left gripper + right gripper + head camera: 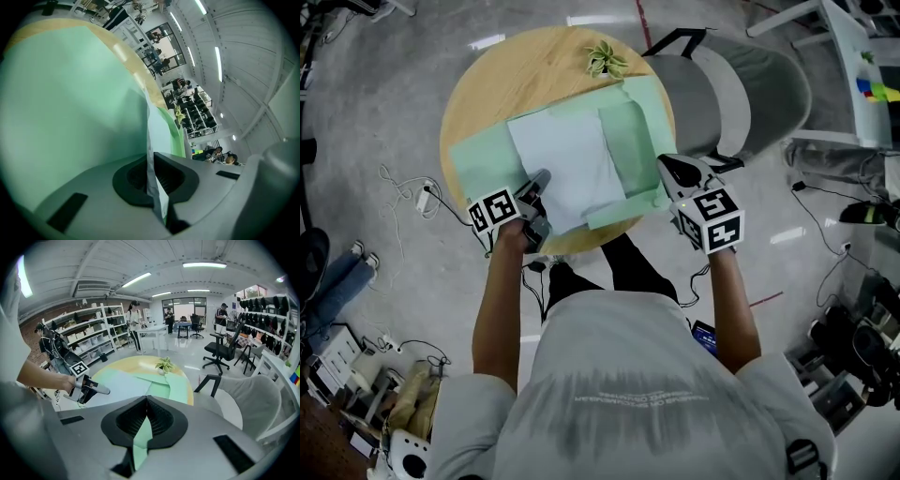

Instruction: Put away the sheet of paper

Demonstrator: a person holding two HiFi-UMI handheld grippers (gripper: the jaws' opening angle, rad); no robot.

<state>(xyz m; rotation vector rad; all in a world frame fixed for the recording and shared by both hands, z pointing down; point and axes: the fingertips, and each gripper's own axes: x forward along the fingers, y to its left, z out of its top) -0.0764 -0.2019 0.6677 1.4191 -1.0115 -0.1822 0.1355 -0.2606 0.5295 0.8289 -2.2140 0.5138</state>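
Observation:
A pale sheet of paper (pixel 567 155) lies on an open green folder (pixel 478 159) spread over the round wooden table (pixel 506 66). My left gripper (pixel 536 187) is shut on the sheet's near left corner. In the left gripper view the thin white sheet (pixel 152 180) runs edge-on between the closed jaws of the left gripper (pixel 152 157), with the green folder (pixel 70 93) to the left. My right gripper (pixel 667 173) is shut on the folder's near right flap (pixel 628 141). In the right gripper view a green strip (pixel 140 441) sits pinched in the right gripper (pixel 146 401).
A small potted plant (pixel 605 61) stands at the table's far edge. A grey chair (pixel 741 89) sits just right of the table. Cables (pixel 403 192) lie on the floor at the left, and shelving (pixel 862 66) stands at the far right.

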